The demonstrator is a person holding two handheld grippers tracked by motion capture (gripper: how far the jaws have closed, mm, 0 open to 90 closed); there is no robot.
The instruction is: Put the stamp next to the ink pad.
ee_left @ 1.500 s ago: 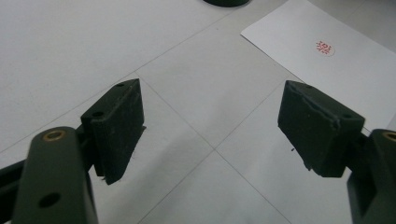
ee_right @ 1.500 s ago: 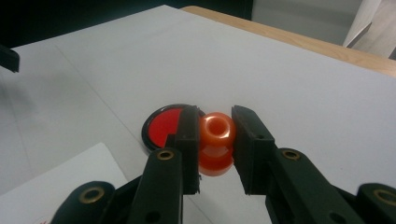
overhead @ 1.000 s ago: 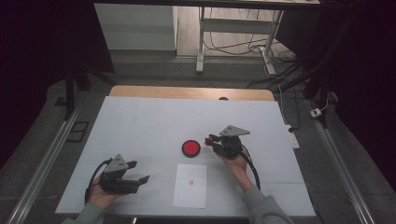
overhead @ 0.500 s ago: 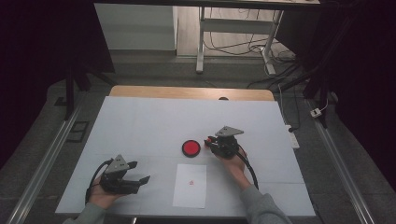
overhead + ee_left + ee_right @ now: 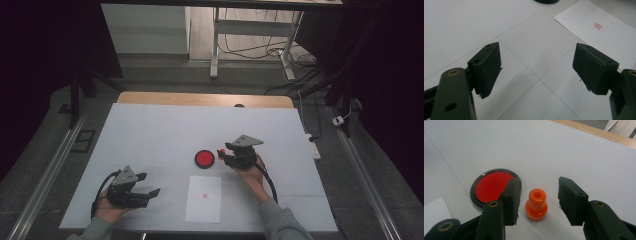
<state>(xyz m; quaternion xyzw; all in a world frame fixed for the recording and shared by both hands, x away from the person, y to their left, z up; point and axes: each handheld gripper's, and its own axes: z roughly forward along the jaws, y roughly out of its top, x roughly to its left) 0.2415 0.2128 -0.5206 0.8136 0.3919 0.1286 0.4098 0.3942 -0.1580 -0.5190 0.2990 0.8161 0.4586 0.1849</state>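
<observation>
Right gripper (image 5: 537, 202) stands with its jaws parted and nothing clamped, and between them sits a small orange stamp (image 5: 536, 205), upright on the table, its hollow top facing up. The right gripper view makes the gaps plain: the stamp is near the left jaw with free space on each side, touching neither pad as far as one can tell. Just beyond that left jaw lies the round red ink pad (image 5: 491, 187) in its dark rim, partly hidden behind the jaw. From the high view the same stamp (image 5: 220, 151) is barely a speck at the tip of the right gripper (image 5: 223, 155), too small to tell whether it is touched, while the ink pad (image 5: 204, 158) sits just beside the jaws.

Left gripper (image 5: 536, 67) now: jaws wide apart, released, holding nothing, bare white table (image 5: 461, 22) between them. Ahead and to its right lies a sheet of paper (image 5: 614, 37) with a small red stamp mark (image 5: 598, 26) printed on it, crisp in the left gripper view. The high view places that left gripper (image 5: 148, 184) low at the near edge, the paper (image 5: 204, 200) just beside it, the mark (image 5: 204, 195) a mere dot there.
</observation>
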